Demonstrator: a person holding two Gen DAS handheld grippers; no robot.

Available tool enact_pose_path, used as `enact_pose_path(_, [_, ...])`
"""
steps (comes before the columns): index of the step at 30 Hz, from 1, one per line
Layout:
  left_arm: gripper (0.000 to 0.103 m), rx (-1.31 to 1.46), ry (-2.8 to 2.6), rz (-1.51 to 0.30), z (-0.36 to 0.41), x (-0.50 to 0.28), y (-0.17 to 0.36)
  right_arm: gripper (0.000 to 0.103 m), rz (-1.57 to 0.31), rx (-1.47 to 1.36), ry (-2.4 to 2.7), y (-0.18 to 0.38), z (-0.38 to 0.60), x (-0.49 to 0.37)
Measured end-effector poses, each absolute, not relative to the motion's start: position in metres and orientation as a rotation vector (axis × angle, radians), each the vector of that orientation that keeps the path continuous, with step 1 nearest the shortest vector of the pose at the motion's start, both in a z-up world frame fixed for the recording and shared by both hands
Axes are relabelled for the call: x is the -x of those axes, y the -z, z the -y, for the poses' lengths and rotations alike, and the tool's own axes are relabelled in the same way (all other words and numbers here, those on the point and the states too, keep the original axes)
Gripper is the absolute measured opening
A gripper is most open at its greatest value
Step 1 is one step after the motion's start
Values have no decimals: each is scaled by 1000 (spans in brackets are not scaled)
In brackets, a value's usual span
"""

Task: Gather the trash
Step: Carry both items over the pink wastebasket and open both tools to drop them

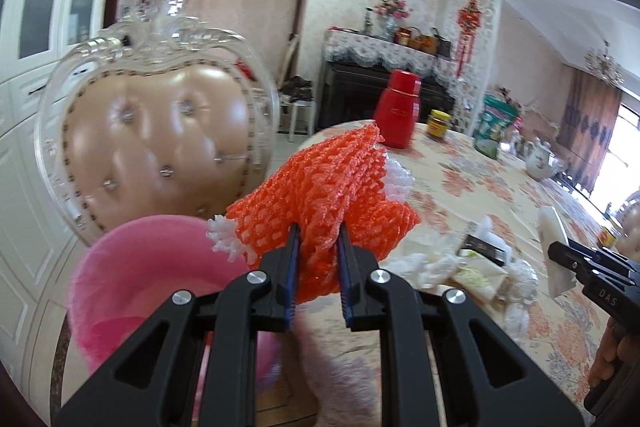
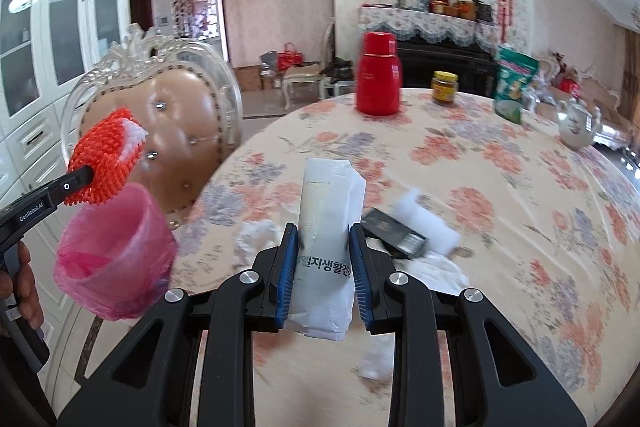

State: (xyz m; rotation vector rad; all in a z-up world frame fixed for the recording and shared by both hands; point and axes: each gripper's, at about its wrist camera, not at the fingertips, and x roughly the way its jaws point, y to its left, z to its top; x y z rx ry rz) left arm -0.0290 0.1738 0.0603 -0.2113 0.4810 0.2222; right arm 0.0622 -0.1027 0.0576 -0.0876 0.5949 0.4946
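My left gripper (image 1: 318, 239) clamps the orange foam net (image 1: 320, 183) just above the pink-lined bin (image 2: 116, 251); I should centre over its mouth before releasing. My right gripper (image 2: 323, 247) pinches a white packet (image 2: 326, 227) beside the bin, over the table (image 2: 500, 187).

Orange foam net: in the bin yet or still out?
Out. Left tongs hold the orange foam net above the pink-lined bin.

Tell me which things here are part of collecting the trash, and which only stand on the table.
Part of the job:
- orange foam net, held in the left tongs
- white packet, held in the right tongs
- pink bin
- crumpled tissues
- black box

Only standing there:
- red flask
- jar
- green bag
- teapot
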Motion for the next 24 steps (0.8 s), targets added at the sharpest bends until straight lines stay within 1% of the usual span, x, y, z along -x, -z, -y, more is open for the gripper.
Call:
enact_pose_path(14, [17,282,-427,-486,-267,80,-54,27,-574,170,-703,-68,-19,-49])
enact_pose_path(24, [19,314,-495,-500,-299,96,-48,27,-586,241,-842,-62,-97,-36])
